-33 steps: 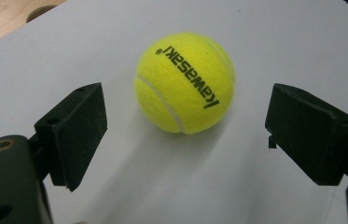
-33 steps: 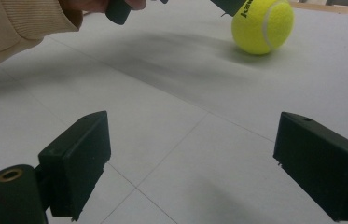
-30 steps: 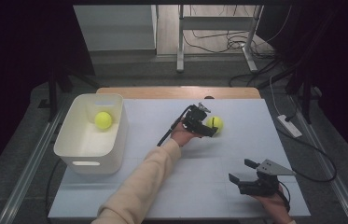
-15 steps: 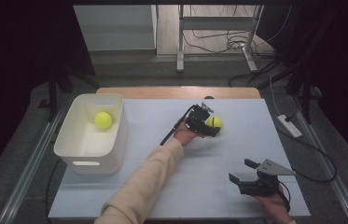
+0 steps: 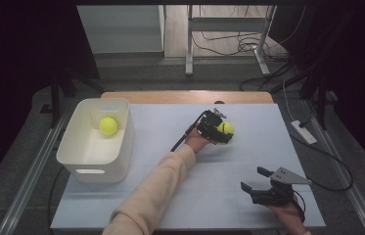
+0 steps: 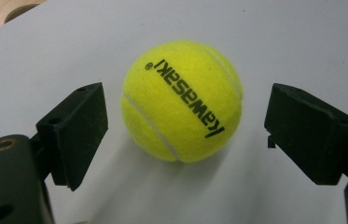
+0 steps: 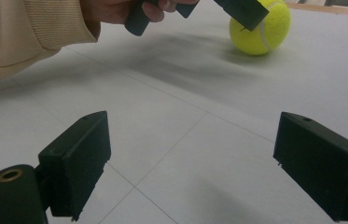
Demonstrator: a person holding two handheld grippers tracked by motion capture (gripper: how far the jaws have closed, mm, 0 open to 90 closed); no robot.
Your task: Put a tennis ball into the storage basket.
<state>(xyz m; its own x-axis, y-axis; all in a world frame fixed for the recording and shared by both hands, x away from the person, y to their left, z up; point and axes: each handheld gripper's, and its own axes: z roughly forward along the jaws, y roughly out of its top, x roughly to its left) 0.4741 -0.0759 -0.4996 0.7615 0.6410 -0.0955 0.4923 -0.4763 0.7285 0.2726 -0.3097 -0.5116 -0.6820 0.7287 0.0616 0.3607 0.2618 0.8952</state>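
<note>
Currently: left gripper (image 5: 217,131), jaws spread to either side of a yellow Kawasaki tennis ball (image 6: 182,100) on the white table (image 5: 248,161), pads clear of the felt, gaps both sides. Right gripper (image 5: 257,183), jaws wide, nothing between. Tennis balls: two; second (image 5: 108,126) inside white bin (image 5: 121,147) at table's left. Open surface between.
</note>
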